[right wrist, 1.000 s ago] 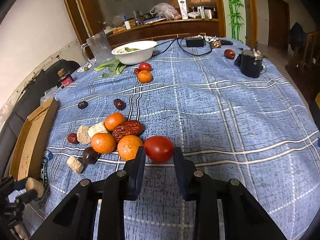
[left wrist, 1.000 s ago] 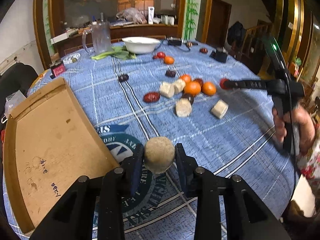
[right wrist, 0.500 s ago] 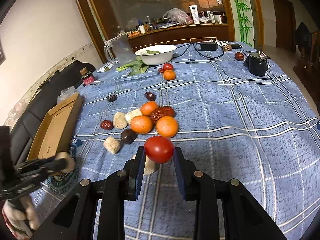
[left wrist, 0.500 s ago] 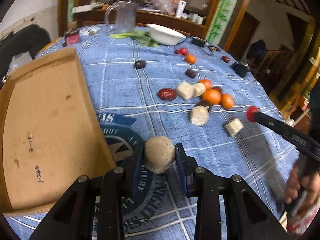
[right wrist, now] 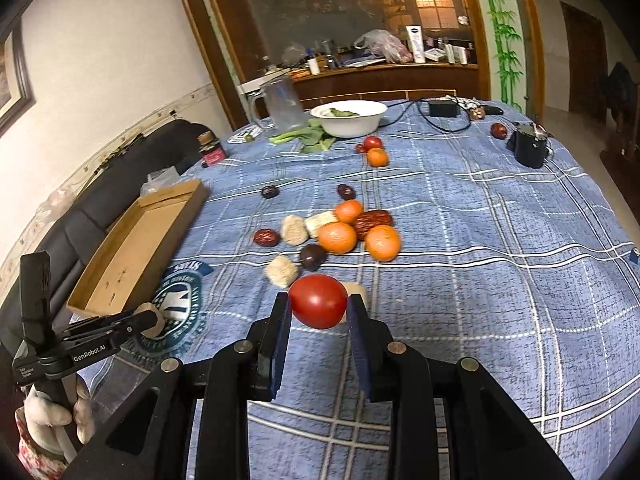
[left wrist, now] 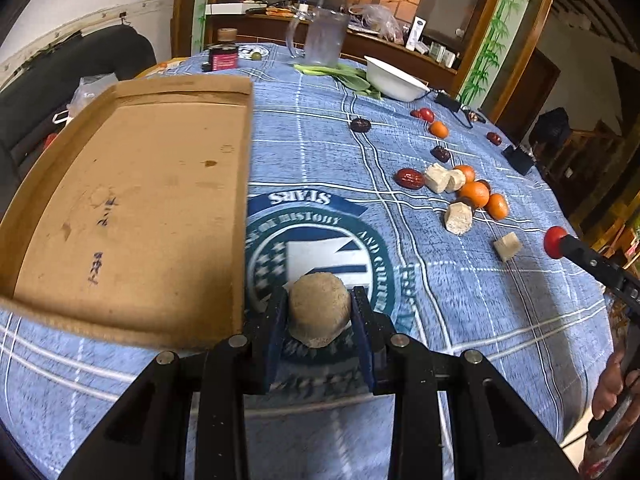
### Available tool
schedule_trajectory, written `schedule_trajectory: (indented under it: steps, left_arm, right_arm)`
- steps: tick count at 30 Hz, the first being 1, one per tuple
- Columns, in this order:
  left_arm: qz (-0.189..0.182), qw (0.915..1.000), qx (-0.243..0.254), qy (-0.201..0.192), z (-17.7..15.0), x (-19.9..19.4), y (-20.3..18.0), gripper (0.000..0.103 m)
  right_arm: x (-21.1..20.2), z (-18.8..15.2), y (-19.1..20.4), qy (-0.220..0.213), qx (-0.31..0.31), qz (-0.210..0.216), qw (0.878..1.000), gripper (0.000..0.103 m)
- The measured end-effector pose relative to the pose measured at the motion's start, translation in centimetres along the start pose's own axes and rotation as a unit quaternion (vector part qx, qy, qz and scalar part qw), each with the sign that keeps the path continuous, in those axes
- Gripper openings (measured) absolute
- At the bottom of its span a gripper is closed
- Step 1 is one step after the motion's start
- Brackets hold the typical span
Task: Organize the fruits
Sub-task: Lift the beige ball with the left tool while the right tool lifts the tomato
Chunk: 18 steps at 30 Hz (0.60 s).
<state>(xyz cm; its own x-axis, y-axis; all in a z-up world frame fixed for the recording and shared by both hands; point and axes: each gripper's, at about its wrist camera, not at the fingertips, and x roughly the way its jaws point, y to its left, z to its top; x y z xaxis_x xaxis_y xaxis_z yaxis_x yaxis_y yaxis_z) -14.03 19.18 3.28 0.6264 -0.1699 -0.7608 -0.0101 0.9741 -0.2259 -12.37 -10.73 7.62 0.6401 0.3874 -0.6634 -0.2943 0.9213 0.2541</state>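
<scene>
Barely anything is sorted yet, judging by the box (left wrist: 132,208); nothing is seen lying in it. A beige lump (left wrist: 318,309) is clamped in the left gripper (left wrist: 319,322), held just beside the box's right edge, over the printed emblem on the cloth (left wrist: 500,320); a tomato (right wrist: 318,301) is pinched in the right gripper (right wrist: 319,316), raised above the cloth, well apart from the box. Pretty much everything else is left out on the table: oranges (right wrist: 338,237), red dates (right wrist: 372,221), dark dates (right wrist: 270,191) and more beige chunks (right wrist: 294,230) are scattered mid-table; another tomato and orange are parked near the bowl (right wrist: 348,117).
</scene>
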Motion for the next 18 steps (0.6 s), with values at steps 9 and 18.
schedule_trajectory:
  steps: [9,18]
  left_arm:
    - [-0.018,0.9977,-0.003,-0.065,0.9,-5.8,2.2,0.031]
    - [-0.021,0.9974,-0.011,-0.067,1.1,-5.6,3.3,0.031]
  right_arm:
    - [1.7,1.3,6.0,0.013,-0.056,0.036,0.998,0.022]
    - [5.6,-0.5,2.7,0.048,-0.053,-0.035,0.997,0.022]
